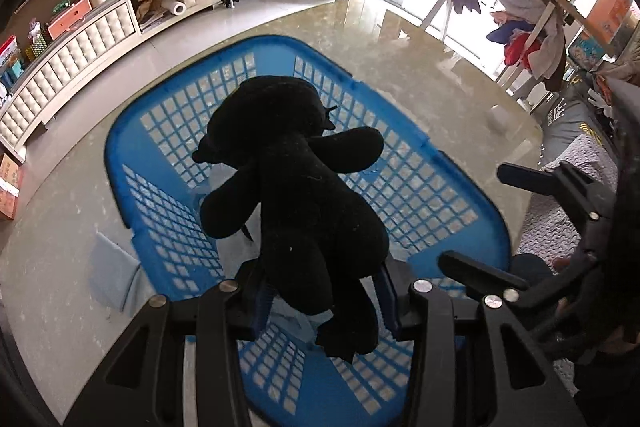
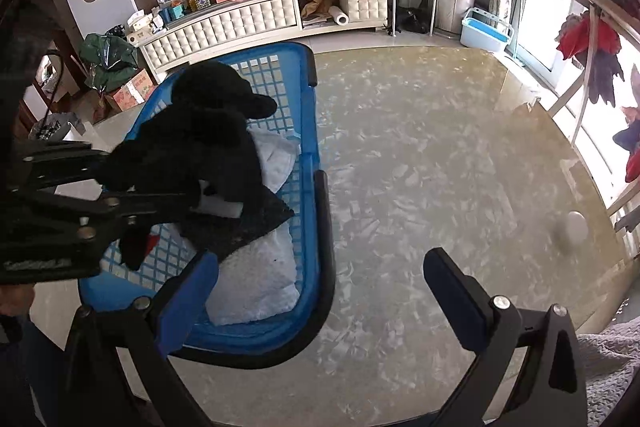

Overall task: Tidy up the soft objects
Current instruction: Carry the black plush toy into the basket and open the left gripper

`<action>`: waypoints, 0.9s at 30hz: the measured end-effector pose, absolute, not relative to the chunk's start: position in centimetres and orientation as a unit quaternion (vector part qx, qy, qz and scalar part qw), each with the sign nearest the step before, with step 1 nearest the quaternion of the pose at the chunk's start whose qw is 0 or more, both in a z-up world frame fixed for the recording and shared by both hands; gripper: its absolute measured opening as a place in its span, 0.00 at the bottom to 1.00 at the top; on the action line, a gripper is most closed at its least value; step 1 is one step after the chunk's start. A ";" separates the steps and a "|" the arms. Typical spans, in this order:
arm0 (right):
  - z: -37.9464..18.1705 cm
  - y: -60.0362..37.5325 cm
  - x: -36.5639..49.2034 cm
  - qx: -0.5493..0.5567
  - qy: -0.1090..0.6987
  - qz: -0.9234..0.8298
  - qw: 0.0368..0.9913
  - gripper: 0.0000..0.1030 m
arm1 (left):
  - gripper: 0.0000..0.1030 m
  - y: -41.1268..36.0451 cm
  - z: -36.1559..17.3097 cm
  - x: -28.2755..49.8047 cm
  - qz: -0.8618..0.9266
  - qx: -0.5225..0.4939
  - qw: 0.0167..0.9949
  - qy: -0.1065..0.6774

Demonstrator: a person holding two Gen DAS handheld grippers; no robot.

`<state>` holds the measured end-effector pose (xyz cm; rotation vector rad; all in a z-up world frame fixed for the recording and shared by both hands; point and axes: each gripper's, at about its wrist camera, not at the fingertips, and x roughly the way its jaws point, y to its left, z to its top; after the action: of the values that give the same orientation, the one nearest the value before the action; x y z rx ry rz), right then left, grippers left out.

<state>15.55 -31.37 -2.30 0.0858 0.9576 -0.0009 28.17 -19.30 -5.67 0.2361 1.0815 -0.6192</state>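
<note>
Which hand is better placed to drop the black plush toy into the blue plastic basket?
Left. The left gripper clamps the black plush toy above the blue plastic lattice basket; the right gripper is open, empty.

Both wrist cams downward; shared basket [image 1: 120,131]

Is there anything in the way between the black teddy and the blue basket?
No. The black plush toy hangs in the left gripper right over the blue basket, whose open top shows only towels inside.
</note>
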 end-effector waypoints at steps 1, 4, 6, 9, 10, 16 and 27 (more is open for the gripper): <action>-2.4 -31.5 15.6 0.043 0.461 -0.001 0.886 1.00 | 0.40 -19.4 -6.0 28.4 -0.289 0.110 0.804 0.507; -2.7 -31.5 15.7 0.050 0.465 0.000 0.884 1.00 | 0.40 -19.6 -6.9 28.8 -0.288 0.112 0.801 0.512; -2.8 -31.5 15.7 0.053 0.466 0.001 0.883 1.00 | 0.41 -19.7 -7.4 28.9 -0.288 0.110 0.800 0.515; -2.9 -31.2 15.6 0.054 0.468 0.003 0.882 1.00 | 0.43 -20.0 -7.5 28.6 -0.288 0.127 0.801 0.510; -3.0 -31.2 15.7 0.055 0.469 0.004 0.881 1.00 | 0.43 -20.2 -7.6 28.6 -0.288 0.131 0.800 0.510; -3.1 -31.0 15.7 0.059 0.472 0.006 0.880 1.00 | 0.45 -21.0 -7.8 29.0 -0.279 0.153 0.801 0.508; -3.3 -31.4 15.7 0.068 0.473 0.009 0.878 1.00 | 0.67 -21.2 -7.9 29.2 -0.265 0.174 0.808 0.496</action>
<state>15.73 -31.39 -3.28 0.1408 0.9874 0.0189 29.16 -21.17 -7.90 0.3723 1.0604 -0.5667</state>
